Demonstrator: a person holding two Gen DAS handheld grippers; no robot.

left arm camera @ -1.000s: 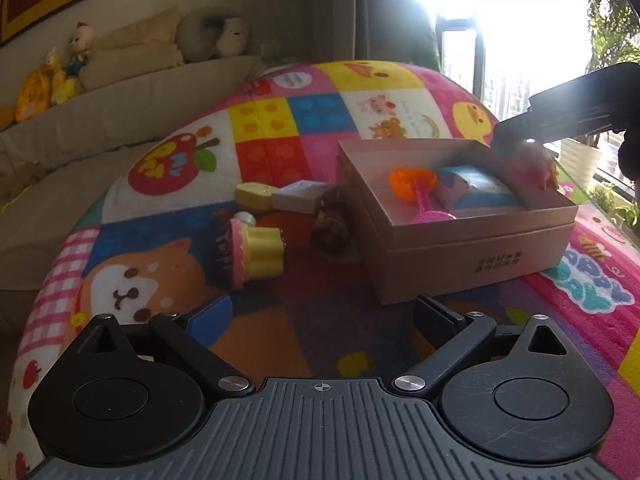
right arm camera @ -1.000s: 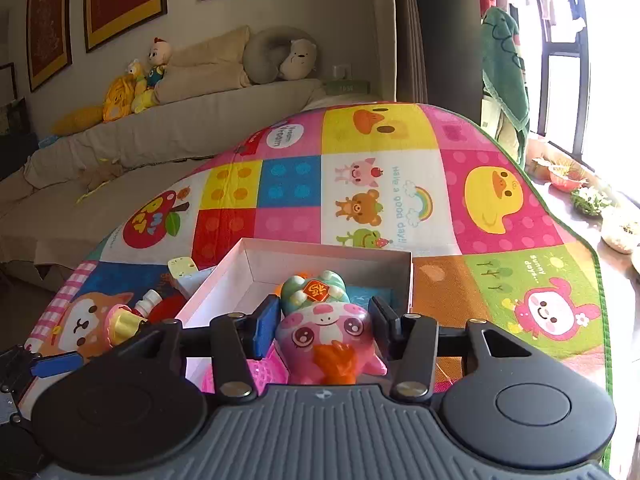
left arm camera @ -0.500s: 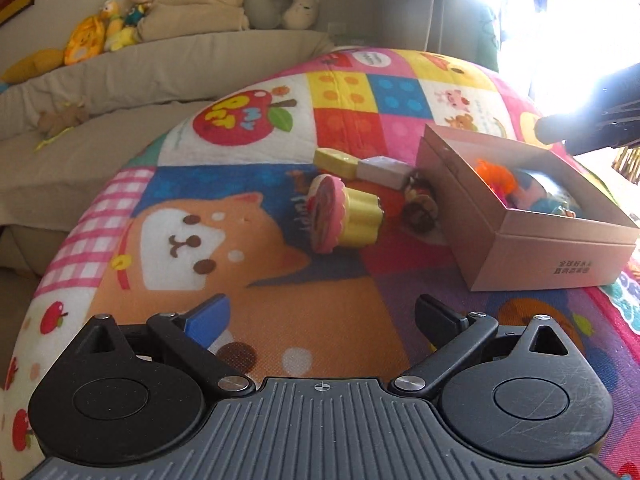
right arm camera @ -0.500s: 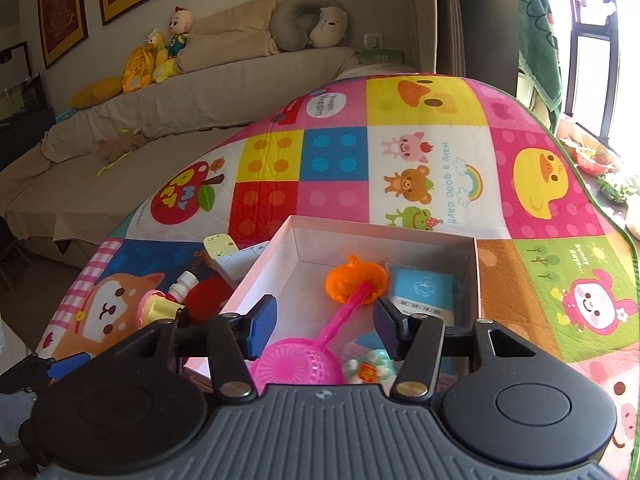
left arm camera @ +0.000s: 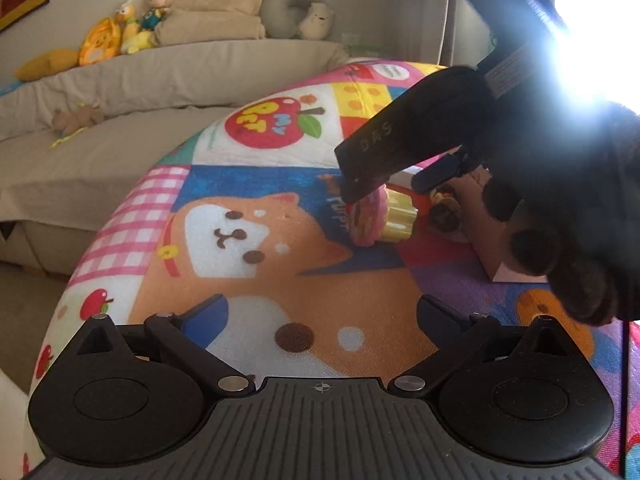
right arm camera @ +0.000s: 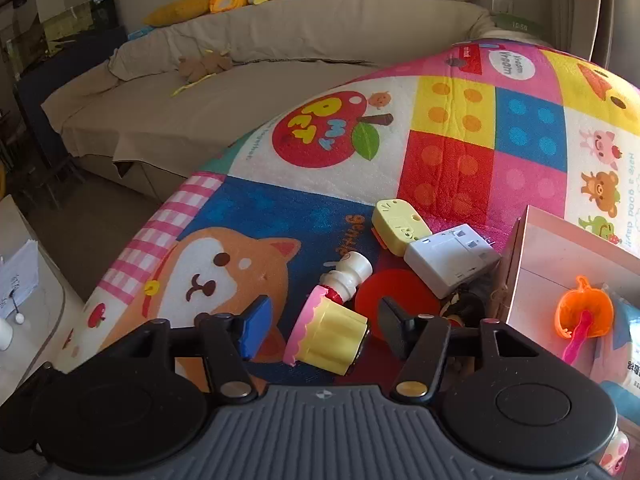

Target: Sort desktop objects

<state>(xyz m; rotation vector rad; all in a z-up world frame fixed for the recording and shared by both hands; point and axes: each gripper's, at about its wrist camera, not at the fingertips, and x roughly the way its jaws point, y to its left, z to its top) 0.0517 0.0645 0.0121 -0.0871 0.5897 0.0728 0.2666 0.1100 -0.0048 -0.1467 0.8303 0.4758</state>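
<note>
A toy cupcake [right arm camera: 328, 336], pink frosting over a yellow cup, lies on its side on the play mat [right arm camera: 440, 160]. My right gripper [right arm camera: 325, 328] straddles it with jaws opening, and the pads stand clear of it on both sides. In the left wrist view the right gripper [left arm camera: 390, 190] comes down from the upper right in a dark gloved hand [left arm camera: 560, 220] over the cupcake [left arm camera: 380, 220]. My left gripper [left arm camera: 322, 312] hangs open over the dog picture, holding nothing. The pink box [right arm camera: 560, 248] at the right holds an orange pumpkin scoop [right arm camera: 584, 312].
Behind the cupcake lie a small white bottle [right arm camera: 348, 276], a red disc [right arm camera: 392, 296], a yellow toy [right arm camera: 396, 226], a white block [right arm camera: 452, 260] and a brown figure [right arm camera: 460, 308]. The mat drops off at its left edge. A beige sofa [right arm camera: 240, 80] runs behind.
The pink-and-green toy left my right gripper and lay in the box. That gripper then swung left and down over the cupcake, jaws wider. My left gripper drifted left, still open.
</note>
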